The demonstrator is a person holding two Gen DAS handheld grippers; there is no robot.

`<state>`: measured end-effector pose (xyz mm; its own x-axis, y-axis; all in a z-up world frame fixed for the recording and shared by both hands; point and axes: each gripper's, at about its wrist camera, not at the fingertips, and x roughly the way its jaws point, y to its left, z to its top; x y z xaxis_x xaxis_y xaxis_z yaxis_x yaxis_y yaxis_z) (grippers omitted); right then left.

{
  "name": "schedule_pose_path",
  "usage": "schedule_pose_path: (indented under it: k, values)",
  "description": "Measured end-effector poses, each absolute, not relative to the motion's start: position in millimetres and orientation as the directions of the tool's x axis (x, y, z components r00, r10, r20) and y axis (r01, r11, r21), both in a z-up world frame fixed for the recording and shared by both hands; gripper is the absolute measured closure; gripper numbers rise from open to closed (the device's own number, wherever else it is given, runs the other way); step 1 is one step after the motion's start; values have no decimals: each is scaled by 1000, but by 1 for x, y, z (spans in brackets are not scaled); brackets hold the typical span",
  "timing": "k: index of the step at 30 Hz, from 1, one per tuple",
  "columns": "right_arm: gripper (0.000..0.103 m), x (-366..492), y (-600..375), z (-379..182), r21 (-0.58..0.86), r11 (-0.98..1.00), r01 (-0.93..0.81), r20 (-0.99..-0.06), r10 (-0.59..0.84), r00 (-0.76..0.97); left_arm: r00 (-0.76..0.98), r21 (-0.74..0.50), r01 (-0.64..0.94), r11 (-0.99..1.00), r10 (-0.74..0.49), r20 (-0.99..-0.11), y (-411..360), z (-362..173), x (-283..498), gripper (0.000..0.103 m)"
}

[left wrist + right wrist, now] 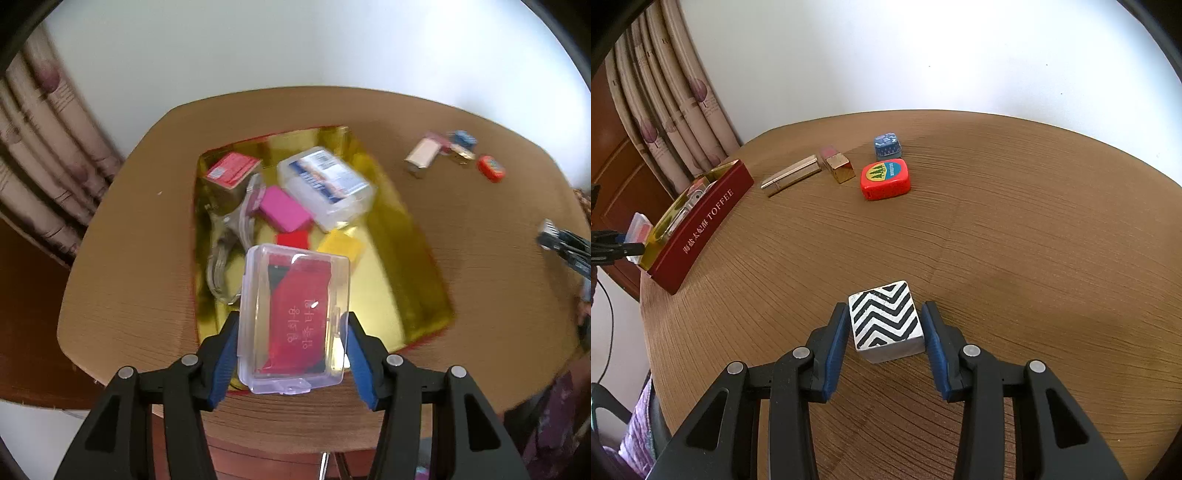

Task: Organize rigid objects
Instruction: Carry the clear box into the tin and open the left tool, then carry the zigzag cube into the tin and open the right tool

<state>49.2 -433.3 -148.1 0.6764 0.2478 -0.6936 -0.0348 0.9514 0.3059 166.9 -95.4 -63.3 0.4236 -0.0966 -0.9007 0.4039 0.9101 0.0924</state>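
My left gripper [291,332] is shut on a clear plastic case [293,321] with a red card inside, held above the near end of the gold-lined tin [406,251]. The tin holds a red-topped box [232,170], a pink block [284,208], a larger clear case [328,184], a yellow block [341,245] and a metal tool [229,236]. My right gripper [886,325] has its pads against both sides of a black-and-white zigzag block [884,321] resting on the table.
On the round wooden table [1034,240] lie a gold lipstick tube [792,175], its gold cap piece [840,166], a red tape measure [885,179] and a small blue tin [887,146]. The red tin [701,221] stands at the left. Curtains hang behind.
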Motion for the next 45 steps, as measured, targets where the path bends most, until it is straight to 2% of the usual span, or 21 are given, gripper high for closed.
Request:
schedule_pose_path:
  k: [5, 8, 11, 19, 24, 28, 33, 38, 40, 45]
  values:
    - [65, 49, -432, -148, 293, 955, -34, -698, 238, 676, 377, -9, 407, 913, -177, -909, -94, -76, 177, 48]
    - [65, 49, -432, -148, 293, 956, -35, -698, 238, 676, 381, 3, 417, 909, -172, -909, -101, -81, 179, 48]
    - [65, 49, -432, -148, 292, 956, -35, -698, 238, 676, 339, -62, 451, 891, -235, -911, -104, -84, 180, 48]
    - [65, 49, -432, -148, 293, 955, -34, -697, 238, 676, 315, -83, 393, 916, -219, -923, -101, -93, 177, 48]
    - [65, 49, -432, -148, 287, 957, -33, -699, 233, 676, 376, -183, 342, 922, -313, -872, -85, -76, 165, 48]
    - [69, 50, -430, -147, 271, 962, -22, -711, 215, 670, 464, -266, 226, 937, -343, -817, -62, -62, 145, 48]
    - [73, 55, -429, -141, 264, 964, -4, -739, 205, 642, 563, -194, 159, 968, -250, -788, -52, -52, 109, 48]
    - [73, 60, -414, -112, 304, 952, -30, -714, 249, 654, 638, -103, 115, 988, -153, -755, -50, -50, 83, 48]
    - [73, 65, -391, -85, 323, 942, -91, -682, 298, 668, 639, -94, 94, 991, -133, -758, -46, -53, 83, 47]
    - [73, 92, -310, -29, 325, 904, -279, -621, 427, 658, 598, -148, 99, 984, -177, -782, -39, -65, 86, 46]
